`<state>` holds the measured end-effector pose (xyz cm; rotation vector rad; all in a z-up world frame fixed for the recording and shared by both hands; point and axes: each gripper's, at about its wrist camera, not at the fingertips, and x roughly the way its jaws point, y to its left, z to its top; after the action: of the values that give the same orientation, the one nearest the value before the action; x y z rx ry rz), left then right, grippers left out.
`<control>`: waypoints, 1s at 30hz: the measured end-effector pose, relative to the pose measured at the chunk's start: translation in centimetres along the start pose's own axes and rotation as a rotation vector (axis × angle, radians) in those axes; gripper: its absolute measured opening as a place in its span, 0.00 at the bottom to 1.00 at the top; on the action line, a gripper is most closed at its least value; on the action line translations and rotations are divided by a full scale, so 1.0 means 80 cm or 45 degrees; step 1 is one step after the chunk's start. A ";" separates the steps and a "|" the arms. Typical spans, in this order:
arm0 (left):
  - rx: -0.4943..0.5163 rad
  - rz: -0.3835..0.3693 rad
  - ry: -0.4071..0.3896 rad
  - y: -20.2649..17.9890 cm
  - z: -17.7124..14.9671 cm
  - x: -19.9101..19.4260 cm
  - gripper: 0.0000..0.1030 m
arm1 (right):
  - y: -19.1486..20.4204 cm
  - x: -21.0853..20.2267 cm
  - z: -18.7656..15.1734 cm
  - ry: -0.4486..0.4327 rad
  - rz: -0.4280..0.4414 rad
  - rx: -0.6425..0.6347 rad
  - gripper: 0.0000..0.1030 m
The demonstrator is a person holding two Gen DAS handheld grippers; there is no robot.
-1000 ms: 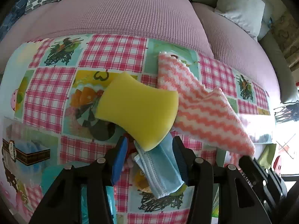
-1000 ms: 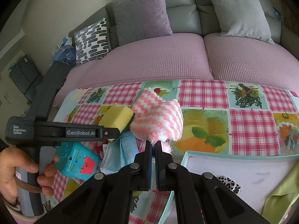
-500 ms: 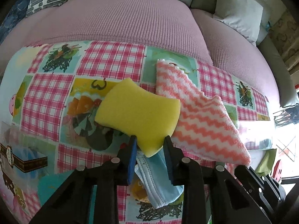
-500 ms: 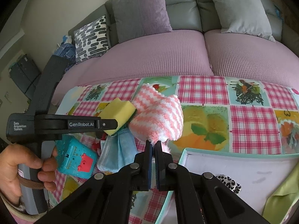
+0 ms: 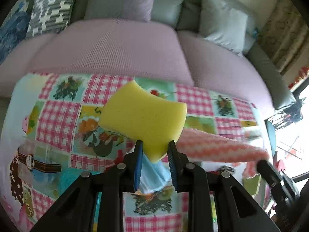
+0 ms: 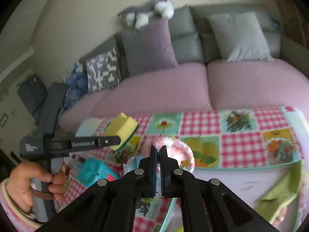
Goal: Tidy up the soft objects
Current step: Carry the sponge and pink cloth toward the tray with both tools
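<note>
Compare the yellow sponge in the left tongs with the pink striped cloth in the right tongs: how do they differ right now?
The yellow sponge is a thick, plain block that keeps its waisted shape; the pink striped cloth is thin, zigzag-patterned and droops limp. The left tongs stand apart around the sponge's corner; the right tongs are nearly closed on a pinch of the cloth's edge. Both are lifted off the tablecloth.

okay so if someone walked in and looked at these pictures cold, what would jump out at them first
Most likely the yellow sponge, clamped at its lower end in the left gripper and lifted above the patchwork checked tablecloth. Next, the pink-and-white striped cloth, pinched at its edge in the right gripper, draping over the table's middle. Behind both, the pink-covered sofa fills the background, with a grey plush toy on its backrest.
</note>
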<state>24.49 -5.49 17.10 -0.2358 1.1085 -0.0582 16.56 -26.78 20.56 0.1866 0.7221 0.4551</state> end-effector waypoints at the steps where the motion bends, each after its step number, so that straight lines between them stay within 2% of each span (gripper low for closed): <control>1: 0.010 -0.007 -0.014 -0.006 -0.003 -0.007 0.25 | -0.001 -0.012 0.001 -0.025 0.000 0.002 0.03; 8: 0.110 -0.099 -0.080 -0.059 -0.034 -0.056 0.25 | -0.020 -0.129 0.000 -0.221 -0.087 0.041 0.03; 13: 0.195 -0.181 -0.081 -0.105 -0.063 -0.071 0.25 | -0.041 -0.186 -0.009 -0.290 -0.161 0.077 0.03; 17: 0.277 -0.204 -0.053 -0.144 -0.086 -0.067 0.26 | -0.059 -0.208 -0.018 -0.289 -0.230 0.109 0.03; 22: 0.354 -0.215 0.035 -0.177 -0.120 -0.035 0.26 | -0.090 -0.189 -0.040 -0.148 -0.324 0.136 0.03; 26: 0.377 -0.204 0.164 -0.193 -0.152 0.016 0.26 | -0.119 -0.150 -0.070 0.025 -0.345 0.182 0.03; 30: 0.376 -0.192 0.245 -0.195 -0.176 0.048 0.26 | -0.144 -0.117 -0.101 0.161 -0.344 0.225 0.03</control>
<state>14.79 -23.53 11.15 -0.0490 1.2554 -0.3830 8.86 -41.22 16.50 0.2235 0.8982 0.1454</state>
